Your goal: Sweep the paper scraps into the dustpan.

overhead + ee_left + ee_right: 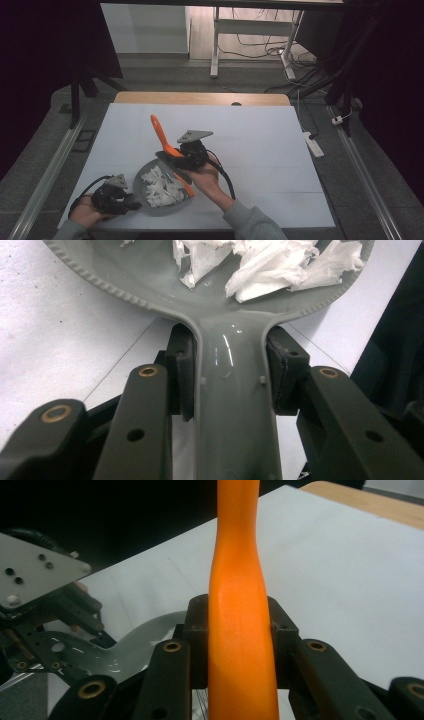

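A grey pan (142, 199) lies near the table's front left, with torn white paper (161, 187) piled in it. My left gripper (131, 202) is shut on the pan's handle (232, 405); in the left gripper view both pads press its sides, below the ribbed rim (115, 287) and the paper (280, 265). My right gripper (174, 155) hangs over the pan's far edge, shut on an orange spatula (159, 131). The spatula's handle (239, 580) rises up and away, and its lower end (186, 187) reaches down beside the paper.
A white sheet (260, 150) covers the table, and a wooden strip (200, 98) shows along the far edge. A white power strip (314, 144) lies on the floor at the right. Metal rails run along both sides. The left gripper's grey plate (35, 575) stands close to the right gripper.
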Available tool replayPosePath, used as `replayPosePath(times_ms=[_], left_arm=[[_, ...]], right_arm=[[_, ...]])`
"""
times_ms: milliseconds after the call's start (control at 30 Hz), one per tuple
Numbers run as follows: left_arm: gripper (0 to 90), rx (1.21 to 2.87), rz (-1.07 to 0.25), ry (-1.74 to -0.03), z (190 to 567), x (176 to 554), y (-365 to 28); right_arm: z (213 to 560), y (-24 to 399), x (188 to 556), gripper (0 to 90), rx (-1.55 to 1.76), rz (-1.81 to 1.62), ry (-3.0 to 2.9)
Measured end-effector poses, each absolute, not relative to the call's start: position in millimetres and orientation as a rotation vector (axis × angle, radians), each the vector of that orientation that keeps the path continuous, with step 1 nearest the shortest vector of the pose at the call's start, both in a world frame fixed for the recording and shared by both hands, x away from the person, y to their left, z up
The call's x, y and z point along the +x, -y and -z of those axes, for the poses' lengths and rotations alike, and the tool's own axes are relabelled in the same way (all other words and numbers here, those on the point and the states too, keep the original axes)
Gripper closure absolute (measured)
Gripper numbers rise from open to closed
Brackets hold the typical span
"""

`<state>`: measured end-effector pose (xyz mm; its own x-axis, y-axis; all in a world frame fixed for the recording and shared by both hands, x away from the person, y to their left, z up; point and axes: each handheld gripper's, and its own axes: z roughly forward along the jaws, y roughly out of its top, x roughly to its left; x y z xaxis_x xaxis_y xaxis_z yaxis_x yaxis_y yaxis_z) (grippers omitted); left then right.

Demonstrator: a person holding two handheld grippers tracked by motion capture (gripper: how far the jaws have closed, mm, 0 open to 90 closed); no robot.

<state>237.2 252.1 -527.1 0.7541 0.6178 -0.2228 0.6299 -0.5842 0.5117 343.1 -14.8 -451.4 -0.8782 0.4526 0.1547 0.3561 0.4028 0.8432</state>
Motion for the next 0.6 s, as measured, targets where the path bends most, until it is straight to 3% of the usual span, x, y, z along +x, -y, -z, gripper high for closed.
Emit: replayPosePath(times_ms=[600], left_arm=[[61.5,2.312,-0.011,-0.951,529,235,-251]], right_arm=[[450,88,356,70.3,0.867,-1.433,-2.437]])
